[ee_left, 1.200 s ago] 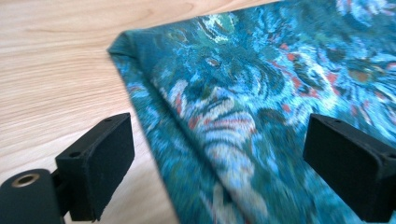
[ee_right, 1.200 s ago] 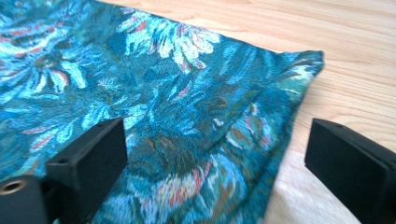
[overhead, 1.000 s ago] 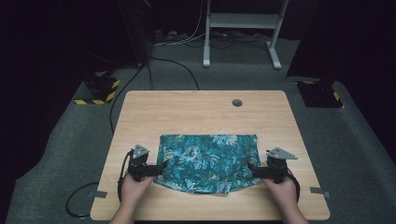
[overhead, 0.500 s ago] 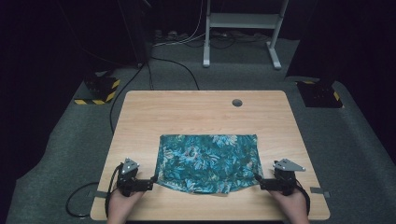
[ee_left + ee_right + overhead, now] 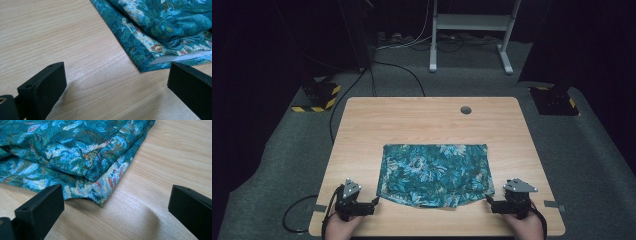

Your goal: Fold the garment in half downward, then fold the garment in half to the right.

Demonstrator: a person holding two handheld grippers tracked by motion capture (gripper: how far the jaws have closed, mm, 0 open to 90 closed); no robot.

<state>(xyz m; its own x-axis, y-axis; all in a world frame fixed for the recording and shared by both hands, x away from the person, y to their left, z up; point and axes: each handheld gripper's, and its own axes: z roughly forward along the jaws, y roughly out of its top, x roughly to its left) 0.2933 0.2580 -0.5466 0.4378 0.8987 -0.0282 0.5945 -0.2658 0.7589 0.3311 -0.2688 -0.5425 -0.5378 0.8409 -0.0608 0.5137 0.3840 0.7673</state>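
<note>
**Inspector:** Nearest the person first. Left gripper (image 5: 373, 202) sits at the near-left of the tabletop (image 5: 422, 120), jaws spread wide, nothing between them. In the left gripper view the near-left corner of the folded floral cloth (image 5: 150, 32) lies just ahead of the right-hand jaw, apart from it, flat on the wood.

**Assistant:** And the other side?

**Inspector:** Right gripper (image 5: 488, 201) at the near-right, jaws likewise spread and empty. In the right gripper view the cloth's near-right corner (image 5: 100, 182) lies between the two jaws but ahead of them, not touched.

**Assistant:** Which step is this, in your judgement?

**Inspector:** A pause between folds, I judge. The cloth (image 5: 434, 175) lies folded in a rough rectangle on the near half of the tabletop, both grippers just beside its near corners. The next move calls for each gripper to go forward, low to the wood, and take all layers at its corner.
</note>
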